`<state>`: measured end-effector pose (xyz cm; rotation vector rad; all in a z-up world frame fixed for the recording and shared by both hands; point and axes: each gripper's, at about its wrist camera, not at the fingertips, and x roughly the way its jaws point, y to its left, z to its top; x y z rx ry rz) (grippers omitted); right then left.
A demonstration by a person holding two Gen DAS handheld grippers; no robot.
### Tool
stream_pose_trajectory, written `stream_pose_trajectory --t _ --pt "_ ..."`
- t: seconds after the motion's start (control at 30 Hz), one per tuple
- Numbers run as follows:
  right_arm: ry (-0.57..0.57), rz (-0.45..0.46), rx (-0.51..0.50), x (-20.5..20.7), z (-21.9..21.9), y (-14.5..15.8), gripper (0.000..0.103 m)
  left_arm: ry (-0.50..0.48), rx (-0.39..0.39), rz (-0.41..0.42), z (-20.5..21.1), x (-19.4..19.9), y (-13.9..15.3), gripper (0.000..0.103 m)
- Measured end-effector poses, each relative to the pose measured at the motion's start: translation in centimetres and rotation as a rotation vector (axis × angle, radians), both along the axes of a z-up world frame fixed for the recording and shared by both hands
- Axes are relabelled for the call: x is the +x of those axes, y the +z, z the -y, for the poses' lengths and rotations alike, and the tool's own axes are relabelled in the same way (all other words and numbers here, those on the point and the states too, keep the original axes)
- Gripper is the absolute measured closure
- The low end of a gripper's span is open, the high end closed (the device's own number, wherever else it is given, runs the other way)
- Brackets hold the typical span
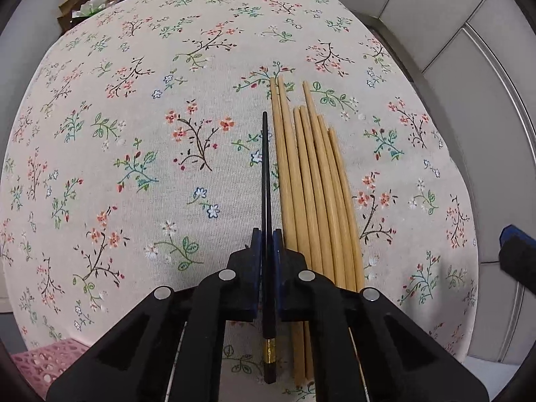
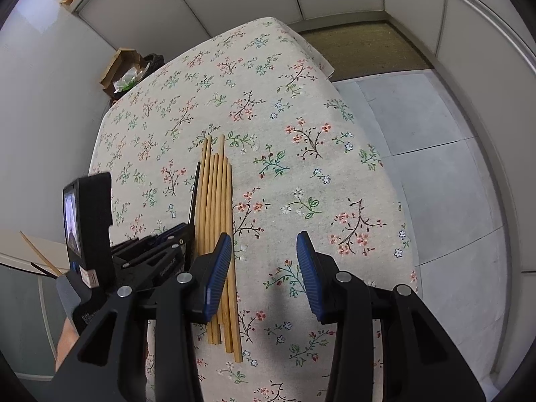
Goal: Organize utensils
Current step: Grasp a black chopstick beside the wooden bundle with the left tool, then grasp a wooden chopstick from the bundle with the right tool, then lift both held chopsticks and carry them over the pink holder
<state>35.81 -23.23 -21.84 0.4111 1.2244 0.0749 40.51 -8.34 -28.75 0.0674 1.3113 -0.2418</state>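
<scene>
On the floral tablecloth lies a bundle of several light wooden chopsticks, side by side and pointing away from me. Just left of the bundle is a black chopstick with a gold band near its thick end. My left gripper is shut on it, blue pads pressing both sides. In the right wrist view the wooden chopsticks run under the left finger of my right gripper, which stands open with nothing between its fingers. The left gripper and the black chopstick are just left of the bundle.
A pink perforated basket shows at the near left corner. A brown paper bag stands beyond the table's far left side. The table edge drops to grey floor tiles on the right. Two more sticks poke up at the far left.
</scene>
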Motion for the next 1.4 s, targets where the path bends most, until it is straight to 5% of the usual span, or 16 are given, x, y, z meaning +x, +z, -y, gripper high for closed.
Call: stream_pose_trajectory --t 0.2,0.33,0.63,0.97,1.27,1.4 --pt "0.079 -0.067 0.045 1.2 -1.8 -3.2 0.087 0.01 -0.017 0.04 0.0 -1.6 1.3 0.098" --pt "0.134 -0.102 0.103 2.1 -3.9 -5.1 0.088 0.016 -0.071 0.11 -0.7 -3.9 4.4 0.098" --pt "0.154 -0.136 0.019 2.8 -6.1 -7.2 0.096 -0.053 -0.134 0.243 -0.6 -9.1 10.2 0.098" --pt "0.17 -0.129 -0.068 3.2 -7.0 -6.9 0.096 -0.064 -0.18 0.269 -1.2 -9.6 11.9 0.098" --pt "0.011 0.109 0.007 1.3 -3.4 0.7 0.096 -0.101 -0.224 0.338 -1.1 -11.3 14.1 0.098" --pt "-0.059 0.278 0.023 -0.9 -2.0 4.9 0.096 -0.12 -0.265 0.472 -1.4 -13.5 17.1 0.098"
